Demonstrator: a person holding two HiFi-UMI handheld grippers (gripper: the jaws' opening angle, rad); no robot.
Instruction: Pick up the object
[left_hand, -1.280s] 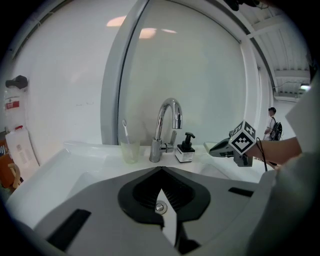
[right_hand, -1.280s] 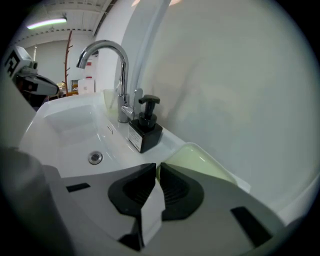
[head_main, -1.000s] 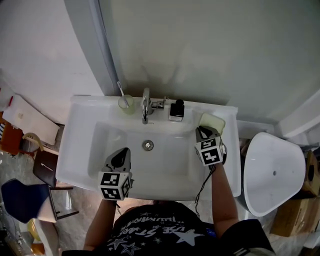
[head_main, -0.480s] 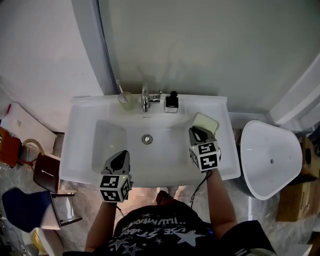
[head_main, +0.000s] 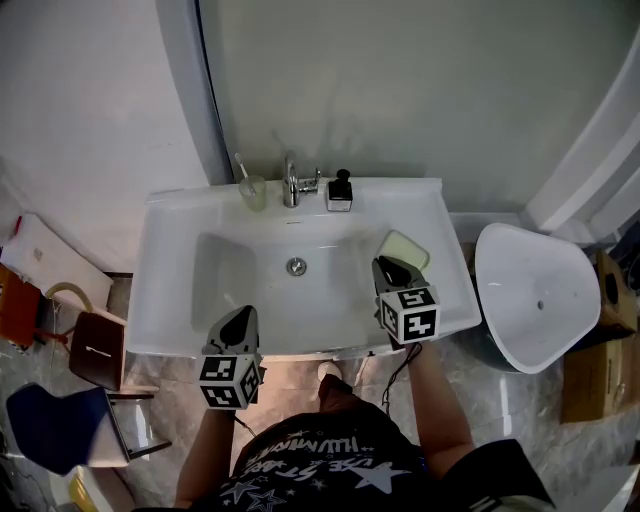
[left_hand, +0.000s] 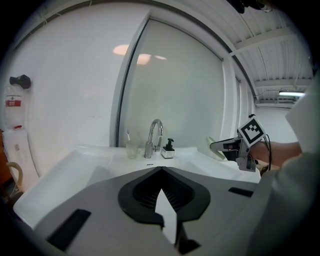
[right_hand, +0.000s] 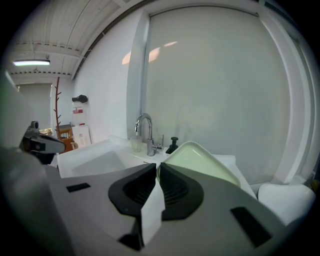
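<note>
We pinch green dish (head_main: 405, 247) rim in right hand-held gripper (head_main: 386, 263) above sink (head_main: 250, 292); apparently shallow grip risks drop; left hand-held gripper (head_main: 240, 316) closed, empty.

Frosted panel (head_main: 400, 90) right behind the white washbasin (head_main: 165, 300), plain wall (head_main: 80, 120) left of it, brown stool (head_main: 96, 350) and blue chair (head_main: 50, 425) lower left, white toilet (head_main: 535, 295) right.

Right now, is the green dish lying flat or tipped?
Tipped: the right hand-held gripper pinches the green dish by its rim, slanted above the sink.
</note>
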